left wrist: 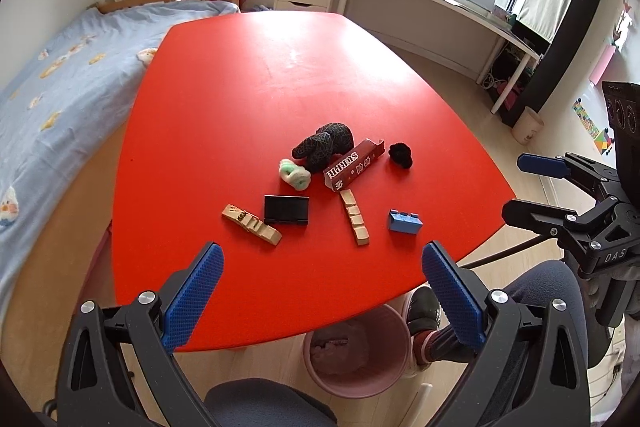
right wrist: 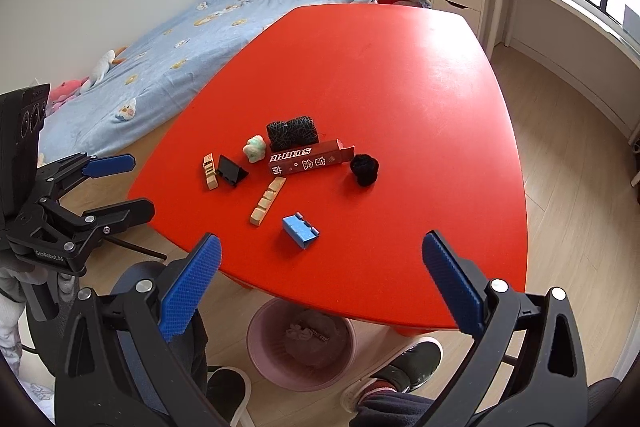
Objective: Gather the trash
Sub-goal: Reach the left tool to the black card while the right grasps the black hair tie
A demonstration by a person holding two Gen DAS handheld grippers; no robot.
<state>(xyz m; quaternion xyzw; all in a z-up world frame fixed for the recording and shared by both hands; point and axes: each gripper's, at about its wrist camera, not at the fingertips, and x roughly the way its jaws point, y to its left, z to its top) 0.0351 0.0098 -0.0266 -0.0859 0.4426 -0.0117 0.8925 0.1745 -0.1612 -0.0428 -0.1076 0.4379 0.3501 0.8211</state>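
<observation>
- The left tongs (left wrist: 322, 291) are spread wide with nothing between the blue pads, held above the near edge of the red oval tabletop (left wrist: 256, 99).
- The right tongs (right wrist: 320, 281) are likewise agape and empty, over the near rim of the same tabletop.
- Ahead of both tongs lies a loose cluster: a dark red cardboard carton with white lettering (left wrist: 352, 165), on its side, touching a black fabric bundle with thin pale lines (left wrist: 324, 146) behind it.
- A crumpled white-green wad (left wrist: 295, 175) sits just left of the carton; a black fuzzy ball (left wrist: 401, 155) lies just beyond the carton's right end.
- Nearer the tongs: two notched pale wooden sticks (left wrist: 251, 224) (left wrist: 354, 222), a small black wedge-shaped stand (left wrist: 286, 210) between them, and a blue plastic building brick (left wrist: 404, 221), the closest piece to the right tongs.
- Below the near tabletop edge, on the wooden floor, stands a round pink plastic wastebasket (right wrist: 301, 343) with crumpled scraps inside, between the person's shoes.
- A bed with a light blue cover (right wrist: 168, 59) runs along the left.
</observation>
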